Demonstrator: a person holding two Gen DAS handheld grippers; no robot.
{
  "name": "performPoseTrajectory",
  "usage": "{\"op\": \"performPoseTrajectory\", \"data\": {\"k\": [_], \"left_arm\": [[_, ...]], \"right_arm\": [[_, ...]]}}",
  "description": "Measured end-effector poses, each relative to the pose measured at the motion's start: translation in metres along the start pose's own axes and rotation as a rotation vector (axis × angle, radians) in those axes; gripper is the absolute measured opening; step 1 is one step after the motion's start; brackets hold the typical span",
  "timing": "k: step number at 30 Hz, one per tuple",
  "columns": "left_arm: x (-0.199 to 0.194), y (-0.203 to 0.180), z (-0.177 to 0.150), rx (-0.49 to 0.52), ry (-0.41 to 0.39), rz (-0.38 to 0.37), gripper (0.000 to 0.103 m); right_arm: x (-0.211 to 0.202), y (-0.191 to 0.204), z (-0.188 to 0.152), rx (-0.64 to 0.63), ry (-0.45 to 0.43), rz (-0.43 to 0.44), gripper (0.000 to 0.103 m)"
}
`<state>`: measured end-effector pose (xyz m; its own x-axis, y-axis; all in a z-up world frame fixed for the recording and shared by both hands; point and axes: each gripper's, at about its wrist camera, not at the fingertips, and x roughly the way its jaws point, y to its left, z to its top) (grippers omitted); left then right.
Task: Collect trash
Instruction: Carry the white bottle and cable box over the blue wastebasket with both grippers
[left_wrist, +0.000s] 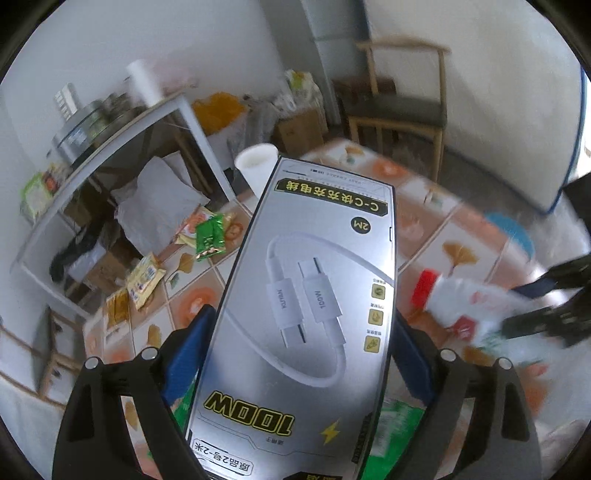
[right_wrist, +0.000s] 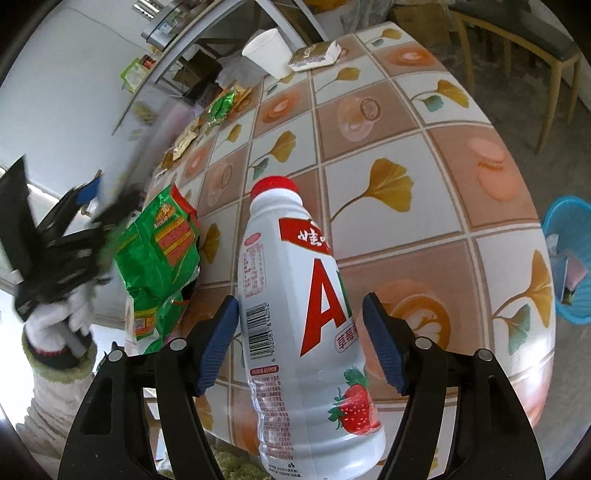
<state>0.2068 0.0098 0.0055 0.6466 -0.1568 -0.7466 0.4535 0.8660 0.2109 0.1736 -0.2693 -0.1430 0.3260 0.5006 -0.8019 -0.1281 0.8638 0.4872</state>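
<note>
My left gripper (left_wrist: 301, 334) is shut on a silver charging-cable box (left_wrist: 310, 295) and holds it above the tiled table (left_wrist: 443, 229). My right gripper (right_wrist: 301, 332) is shut on a white strawberry-drink bottle (right_wrist: 303, 317) with a red cap, held above the table (right_wrist: 388, 122). The bottle also shows blurred in the left wrist view (left_wrist: 465, 299). A green snack bag (right_wrist: 159, 258) lies at the table's left edge. Small wrappers (left_wrist: 144, 277) and a green packet (left_wrist: 210, 236) lie along the far left. A white paper cup (right_wrist: 269, 51) stands at the back.
A blue waste basket (right_wrist: 572, 258) stands on the floor to the right of the table. A small flat box (right_wrist: 314, 55) lies by the cup. A white shelf table (left_wrist: 110, 140) with clutter and a wooden chair (left_wrist: 399, 103) stand behind.
</note>
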Motion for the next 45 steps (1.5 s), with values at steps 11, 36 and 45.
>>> {"op": "performPoseTrajectory", "data": {"k": [11,36,45], "left_arm": [[-0.071,0.000,-0.054,-0.300,-0.045,-0.133,0.087],[-0.058,-0.042,-0.105,-0.575,-0.077,-0.137,0.087],[-0.049,-0.052,-0.104,-0.541,-0.063,-0.082,0.087]], "right_arm": [[-0.007,0.028,0.003,-0.181,-0.076,-0.184,0.084],[0.018,0.069,-0.013,-0.597,-0.067,-0.413,0.094],[0.038,0.053,0.001,-0.435,0.061,-0.329,0.073]]}}
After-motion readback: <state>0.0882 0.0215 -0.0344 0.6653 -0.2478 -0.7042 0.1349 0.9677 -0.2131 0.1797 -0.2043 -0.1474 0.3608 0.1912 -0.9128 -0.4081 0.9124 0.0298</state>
